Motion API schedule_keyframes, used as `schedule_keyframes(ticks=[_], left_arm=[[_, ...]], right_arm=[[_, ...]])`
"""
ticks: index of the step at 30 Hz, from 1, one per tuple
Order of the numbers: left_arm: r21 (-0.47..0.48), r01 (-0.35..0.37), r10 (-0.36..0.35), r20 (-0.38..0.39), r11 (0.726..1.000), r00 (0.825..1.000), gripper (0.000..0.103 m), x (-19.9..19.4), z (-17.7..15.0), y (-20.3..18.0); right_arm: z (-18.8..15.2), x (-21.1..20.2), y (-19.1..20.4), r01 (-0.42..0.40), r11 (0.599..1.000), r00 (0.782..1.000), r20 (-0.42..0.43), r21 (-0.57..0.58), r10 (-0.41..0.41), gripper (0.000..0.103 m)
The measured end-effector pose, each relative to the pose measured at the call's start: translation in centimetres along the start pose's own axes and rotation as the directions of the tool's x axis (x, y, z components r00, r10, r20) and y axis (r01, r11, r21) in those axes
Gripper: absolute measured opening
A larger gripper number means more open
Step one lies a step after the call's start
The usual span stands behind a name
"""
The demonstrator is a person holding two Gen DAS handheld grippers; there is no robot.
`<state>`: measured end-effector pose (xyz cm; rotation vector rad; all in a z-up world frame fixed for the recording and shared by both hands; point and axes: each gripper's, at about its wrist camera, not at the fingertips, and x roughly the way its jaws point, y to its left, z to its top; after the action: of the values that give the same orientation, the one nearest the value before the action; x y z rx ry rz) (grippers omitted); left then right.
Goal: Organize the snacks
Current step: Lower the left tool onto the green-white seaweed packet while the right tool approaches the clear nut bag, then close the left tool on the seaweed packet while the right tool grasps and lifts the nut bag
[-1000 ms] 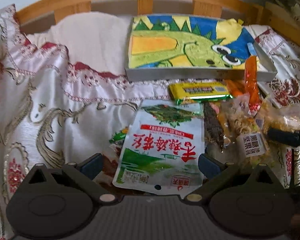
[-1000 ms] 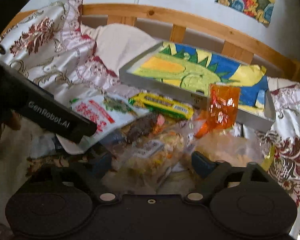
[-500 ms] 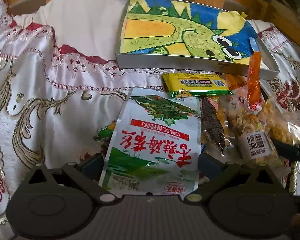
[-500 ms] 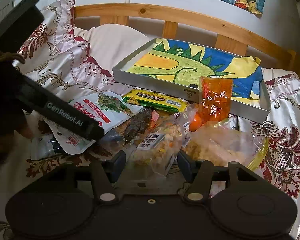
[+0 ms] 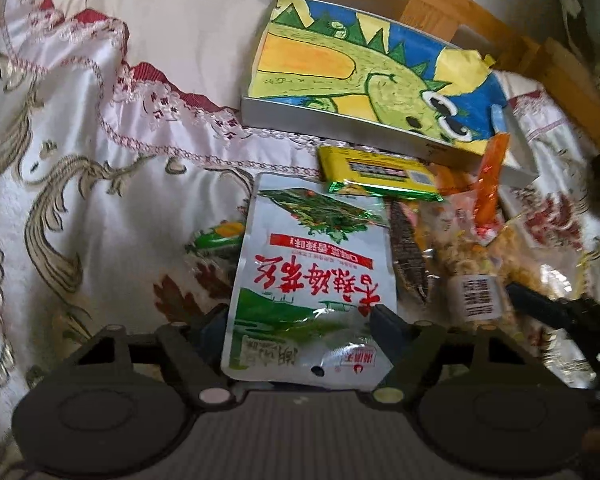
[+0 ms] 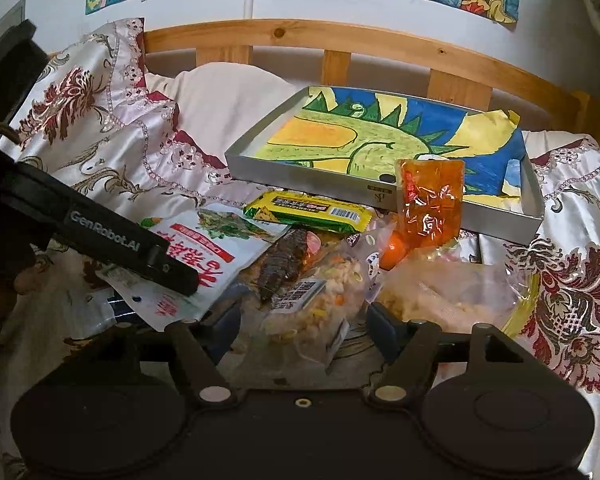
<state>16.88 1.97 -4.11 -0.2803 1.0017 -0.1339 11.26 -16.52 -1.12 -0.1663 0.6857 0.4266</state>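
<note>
Left gripper [image 5: 304, 320]: jaws just narrowing around white-green pouch [image 5: 312, 276], lower centre of frame; pads seem to touch its edges, blur hides real contact. Right gripper [image 6: 304, 320]: jaws just widening, clear mixed-snack bag [image 6: 316, 300] between, apparently loose. Grey tray [image 6: 496, 216] upper right, snack pile just below.

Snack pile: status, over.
Left gripper just closing around white pouch, grip unconfirmed. Right gripper just opening, mix bag loose between jaws. Orange packet leans on tray.
</note>
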Motion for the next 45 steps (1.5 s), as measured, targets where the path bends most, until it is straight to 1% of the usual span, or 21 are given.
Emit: schedule_keyframes(ticks=[5,9,13,15,17,18,20,21,23,24,25,27,30,31,32,34,36,39,41,45], left_arm=[[-0.066,0.067,-0.066,0.025,0.996,0.998,0.075,-1.0,0.2,1.1],[-0.139,0.144,-0.135,0.072,0.980,0.988,0.075,-2.3,0.4,2.2],[-0.147,0.225,-0.210,0.112,0.963,0.971,0.074,-3.6,0.8,2.0],[-0.141,0.272,-0.256,0.121,0.952,0.959,0.071,-3.9,1.1,1.5],[-0.134,0.308,-0.294,0.111,0.942,0.949,0.067,-3.8,1.2,0.9],[-0.126,0.308,-0.296,0.107,0.943,0.949,0.066,-3.6,1.3,0.4],[-0.107,0.284,-0.275,0.096,0.953,0.957,0.066,-3.1,1.4,-0.6],[-0.101,0.256,-0.248,0.086,0.961,0.965,0.065,-2.6,1.4,-1.0],[-0.094,0.174,-0.168,0.068,0.980,0.983,0.063,-1.8,1.5,-1.6],[-0.096,0.144,-0.138,0.067,0.985,0.988,0.062,-1.4,1.4,-1.7],[-0.107,0.129,-0.123,0.067,0.986,0.990,0.061,-1.0,1.4,-1.6],[-0.140,0.124,-0.115,0.066,0.982,0.991,0.058,-0.6,1.4,-1.0],[-0.190,0.104,-0.095,0.053,0.976,0.994,0.047,0.1,1.4,-0.4],[-0.209,0.108,-0.101,0.045,0.972,0.994,0.039,0.3,1.3,-0.3],[-0.221,0.117,-0.112,0.039,0.968,0.993,0.035,0.5,1.2,-0.2],[-0.230,0.125,-0.119,0.038,0.965,0.992,0.035,0.6,0.9,-0.4],[-0.218,0.137,-0.127,0.057,0.966,0.990,0.034,0.3,0.7,-0.8],[-0.229,0.193,-0.175,0.097,0.954,0.980,0.034,-0.2,0.6,-1.0],[-0.231,0.226,-0.203,0.119,0.946,0.972,0.034,-0.5,0.8,-1.1],[-0.216,0.232,-0.209,0.126,0.948,0.970,0.034,-0.3,1.4,-2.1]], right_arm=[[0.0,0.0,-0.1,0.001,1.000,1.000,-0.005,0.008,-0.001,0.072],[0.0,0.0,-0.2,0.000,1.000,1.000,-0.004,0.016,0.000,0.072],[0.0,0.0,-0.2,-0.003,1.000,1.000,-0.005,0.019,0.003,0.072],[0.0,0.0,-0.2,-0.005,1.000,1.000,-0.004,0.021,0.005,0.072],[0.0,0.0,-0.2,-0.005,1.000,1.000,-0.001,0.022,0.005,0.072],[0.0,-0.1,-0.2,-0.005,1.000,1.000,0.000,0.023,0.005,0.072],[0.0,-0.1,-0.2,-0.003,1.000,1.000,0.001,0.024,0.003,0.072],[0.0,-0.1,-0.2,0.000,1.000,1.000,0.003,0.024,0.000,0.072],[0.1,-0.1,-0.2,0.003,1.000,1.000,0.006,0.026,-0.003,0.072],[0.1,0.0,-0.2,0.004,1.000,1.000,0.008,0.027,-0.004,0.072],[0.1,0.1,-0.2,0.007,1.000,1.000,0.011,0.027,-0.007,0.072],[0.3,0.4,-0.2,0.019,0.999,1.000,0.019,0.027,-0.019,0.072],[0.4,1.2,-0.3,0.036,0.999,0.999,0.010,0.023,-0.037,0.072],[0.3,1.4,-0.3,0.041,0.999,0.999,0.001,0.017,-0.041,0.072],[0.3,1.7,-0.2,0.045,0.999,0.999,-0.013,0.006,-0.045,0.072],[0.0,1.8,0.3,0.056,0.998,0.998,-0.028,-0.023,-0.057,0.072],[-0.1,1.9,0.5,0.059,0.998,0.997,-0.040,-0.033,-0.061,0.072],[-0.1,2.1,0.2,0.050,0.999,0.997,-0.060,-0.002,-0.050,0.068],[-0.1,2.2,-0.1,0.049,0.999,0.997,-0.067,0.024,-0.047,0.067],[-0.1,1.9,-0.1,0.058,0.998,0.997,-0.059,0.029,-0.056,0.065]])
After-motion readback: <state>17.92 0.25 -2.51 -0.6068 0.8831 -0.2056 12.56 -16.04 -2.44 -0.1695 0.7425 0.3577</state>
